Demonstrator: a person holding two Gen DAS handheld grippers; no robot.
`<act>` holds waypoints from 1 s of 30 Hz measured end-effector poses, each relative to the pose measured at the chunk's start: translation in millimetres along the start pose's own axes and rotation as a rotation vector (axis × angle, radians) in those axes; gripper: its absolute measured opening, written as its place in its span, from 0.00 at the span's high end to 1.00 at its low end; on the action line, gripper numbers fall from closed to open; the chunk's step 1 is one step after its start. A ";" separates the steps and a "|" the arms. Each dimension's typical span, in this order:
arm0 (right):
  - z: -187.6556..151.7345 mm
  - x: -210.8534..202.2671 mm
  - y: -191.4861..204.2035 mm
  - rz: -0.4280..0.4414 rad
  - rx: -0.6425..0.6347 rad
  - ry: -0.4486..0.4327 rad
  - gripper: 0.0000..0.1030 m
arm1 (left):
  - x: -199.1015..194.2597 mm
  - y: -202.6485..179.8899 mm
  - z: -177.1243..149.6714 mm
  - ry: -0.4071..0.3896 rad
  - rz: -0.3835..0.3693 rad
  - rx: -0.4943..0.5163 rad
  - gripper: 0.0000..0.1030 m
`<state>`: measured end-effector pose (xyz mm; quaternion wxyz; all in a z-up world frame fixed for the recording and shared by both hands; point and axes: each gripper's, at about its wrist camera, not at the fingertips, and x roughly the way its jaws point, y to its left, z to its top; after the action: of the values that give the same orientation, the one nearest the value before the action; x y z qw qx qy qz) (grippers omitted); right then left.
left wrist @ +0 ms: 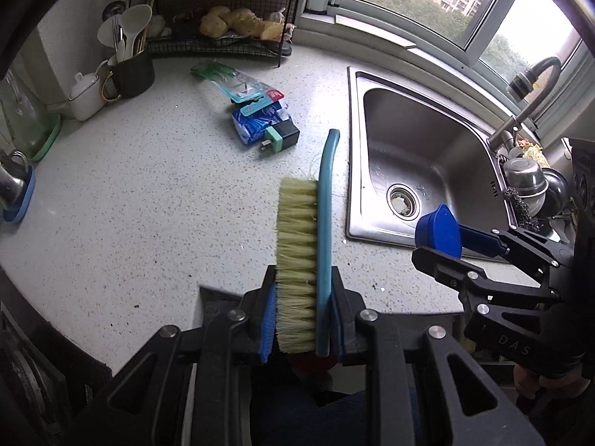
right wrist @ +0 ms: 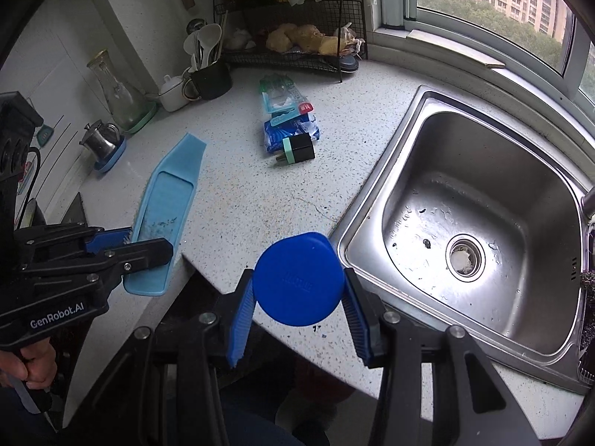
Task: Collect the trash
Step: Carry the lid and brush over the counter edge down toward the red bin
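My left gripper (left wrist: 303, 312) is shut on a blue-backed scrub brush (left wrist: 308, 238) with pale bristles, held over the counter's front edge; the brush's blue back also shows in the right wrist view (right wrist: 163, 208). My right gripper (right wrist: 297, 290) is shut on a round dark blue lid (right wrist: 297, 278), held above the counter edge left of the sink; the lid also shows in the left wrist view (left wrist: 438, 230). On the counter lie a green blister pack (left wrist: 234, 81), a blue tissue packet (left wrist: 253, 122) and a black-and-green plug adapter (left wrist: 280, 135), all beyond both grippers.
A steel sink (right wrist: 479, 223) fills the right, with a faucet (left wrist: 528, 104) behind it. A wire rack with ginger (left wrist: 230, 26), a utensil mug (left wrist: 130, 70), a white pot (left wrist: 85, 93), a glass carafe (right wrist: 115, 93) and a small metal jug (right wrist: 100, 141) line the back and left.
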<state>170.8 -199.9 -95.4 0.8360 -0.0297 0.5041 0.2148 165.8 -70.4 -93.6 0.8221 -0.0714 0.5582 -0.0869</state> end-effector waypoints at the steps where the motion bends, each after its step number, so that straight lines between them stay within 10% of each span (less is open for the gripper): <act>1: -4.8 -5.0 0.9 0.002 -0.006 -0.007 0.58 | -5.0 -5.2 -6.7 -0.007 0.000 0.002 0.78; 19: -113.6 -56.7 2.1 0.045 -0.039 -0.012 0.58 | -38.9 -80.8 -127.7 0.014 -0.002 0.007 0.78; 30: -159.5 -30.7 -9.1 0.062 0.025 0.034 0.58 | 12.6 -98.3 -168.1 0.151 -0.024 0.062 0.78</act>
<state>29.7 -260.7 -148.8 0.8206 -0.0073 0.5215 0.2336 7.8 -172.4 -145.6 0.7783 -0.0460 0.6147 -0.1193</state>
